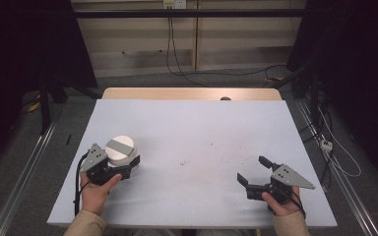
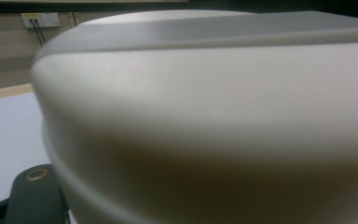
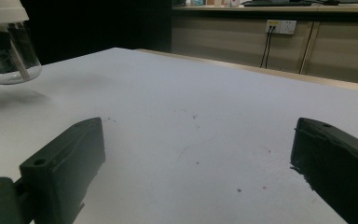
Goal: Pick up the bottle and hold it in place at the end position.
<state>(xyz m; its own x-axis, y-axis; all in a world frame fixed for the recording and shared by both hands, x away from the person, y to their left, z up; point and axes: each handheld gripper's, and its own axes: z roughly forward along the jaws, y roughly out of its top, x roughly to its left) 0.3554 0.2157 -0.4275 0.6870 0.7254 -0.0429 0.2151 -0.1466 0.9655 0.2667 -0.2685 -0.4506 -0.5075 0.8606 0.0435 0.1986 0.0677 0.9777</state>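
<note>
One jar (image 1: 121,156) clamped in left gripper (image 1: 123,172); right gripper (image 1: 254,171) jaws apart, nothing between

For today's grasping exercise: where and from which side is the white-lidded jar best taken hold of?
Grip the jar on its clear round body just under the wide white lid, coming in level from the person's side. The overhanging lid stops slipping. The left claw is shut on it that way; the right claw is open.

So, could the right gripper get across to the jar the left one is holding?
Probably yes. The right gripper stands open, and only bare white table lies between it and the jar. The left gripper is clamped on the jar's near side, so the lid and far side look freest.
</note>
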